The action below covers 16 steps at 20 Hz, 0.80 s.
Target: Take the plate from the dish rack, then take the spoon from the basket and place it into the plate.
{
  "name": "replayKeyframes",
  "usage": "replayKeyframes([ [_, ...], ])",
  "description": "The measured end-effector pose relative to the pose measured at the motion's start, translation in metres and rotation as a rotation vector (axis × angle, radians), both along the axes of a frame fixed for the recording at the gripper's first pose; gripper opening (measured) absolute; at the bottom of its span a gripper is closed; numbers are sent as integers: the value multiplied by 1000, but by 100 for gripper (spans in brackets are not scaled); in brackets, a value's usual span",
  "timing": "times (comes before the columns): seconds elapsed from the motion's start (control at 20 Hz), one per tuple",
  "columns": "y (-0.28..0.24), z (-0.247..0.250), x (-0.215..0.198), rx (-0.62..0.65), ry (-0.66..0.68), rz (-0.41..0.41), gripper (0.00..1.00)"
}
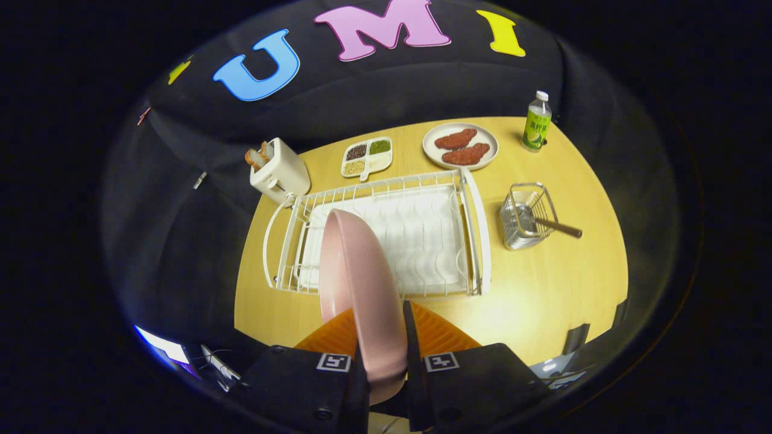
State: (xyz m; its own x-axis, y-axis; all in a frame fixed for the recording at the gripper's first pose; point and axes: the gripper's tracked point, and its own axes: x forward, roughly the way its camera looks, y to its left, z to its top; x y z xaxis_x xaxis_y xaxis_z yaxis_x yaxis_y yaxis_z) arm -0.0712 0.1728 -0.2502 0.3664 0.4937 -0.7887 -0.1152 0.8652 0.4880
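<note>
The fingers point(381, 355) pinch the rim of a smooth, round pink plate point(356, 283), held on edge above the white wire dish rack point(422, 235). A wooden-handled spoon point(558, 227) leans in the metal wire basket point(528, 217) on the wood-grain surface point(543, 289).

so the gripper point(381, 337) is clamped down on the pink plate point(362, 289), one finger pressing each face, holding it on edge. Fingers point(412, 337) point toward 12 o'clock, plate rim sticking up past the tips toward about 11.
</note>
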Motion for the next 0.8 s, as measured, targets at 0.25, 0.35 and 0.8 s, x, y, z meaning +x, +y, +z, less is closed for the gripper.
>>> replayKeyframes([
  [0.25, 11, -56, -67, 57, 111, 46, 29],
  [0.35, 17, -80, -82, 72, 154, 37, 29],
  [0.8, 30, -136, -77, 103, 185, -27, 30],
])
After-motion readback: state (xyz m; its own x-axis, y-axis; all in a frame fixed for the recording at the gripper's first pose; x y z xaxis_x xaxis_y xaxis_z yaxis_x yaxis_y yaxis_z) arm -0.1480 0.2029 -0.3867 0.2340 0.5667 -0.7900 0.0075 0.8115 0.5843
